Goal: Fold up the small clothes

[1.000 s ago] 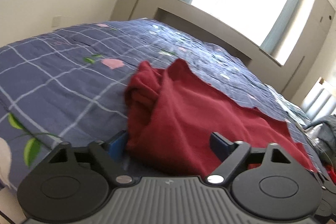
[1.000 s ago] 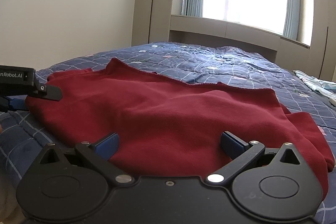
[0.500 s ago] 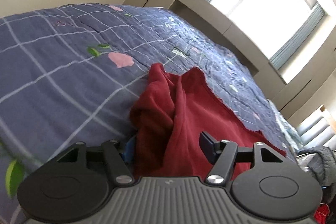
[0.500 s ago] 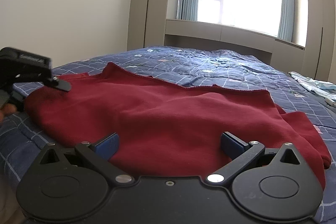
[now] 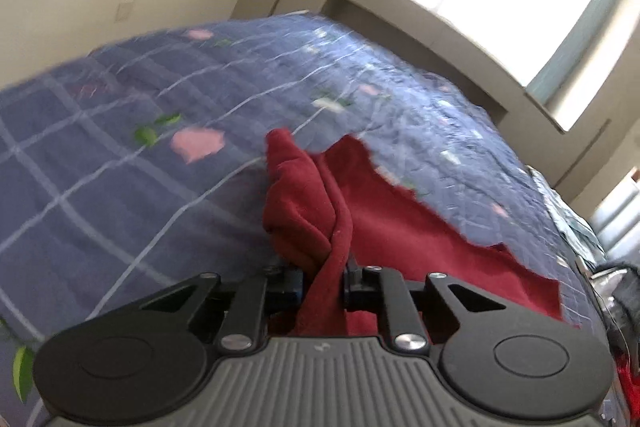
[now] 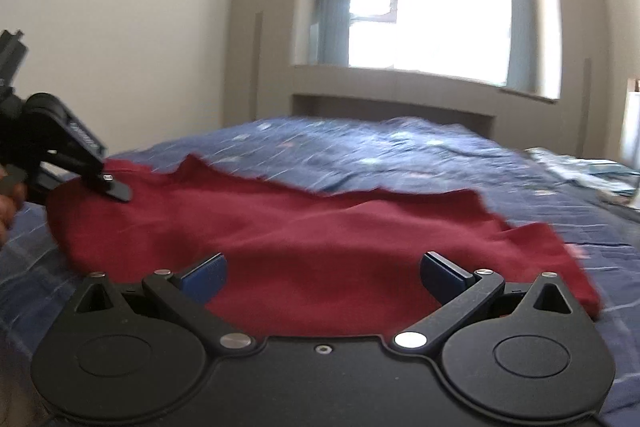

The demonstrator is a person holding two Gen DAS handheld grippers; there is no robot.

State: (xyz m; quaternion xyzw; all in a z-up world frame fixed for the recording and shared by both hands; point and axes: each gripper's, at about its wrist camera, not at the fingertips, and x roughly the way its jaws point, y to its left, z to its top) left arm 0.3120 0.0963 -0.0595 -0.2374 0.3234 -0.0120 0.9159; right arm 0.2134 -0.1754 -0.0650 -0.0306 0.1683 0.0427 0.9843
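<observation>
A dark red, soft knit garment (image 6: 320, 239) lies spread across the blue checked quilt with pink flowers (image 5: 120, 187) on the bed. The left gripper (image 5: 324, 281) has its jaws clamped on a bunched fold at the garment's edge. The right gripper (image 6: 322, 269) hovers over the near edge, jaws spread wide, holding nothing.

Bedroom backdrop

A blue checked quilt (image 5: 120, 187) with pink and green prints covers the bed. Behind it a bright window (image 6: 432, 7) with curtains, beige wall (image 6: 120, 27) and cupboards (image 6: 264, 47).
</observation>
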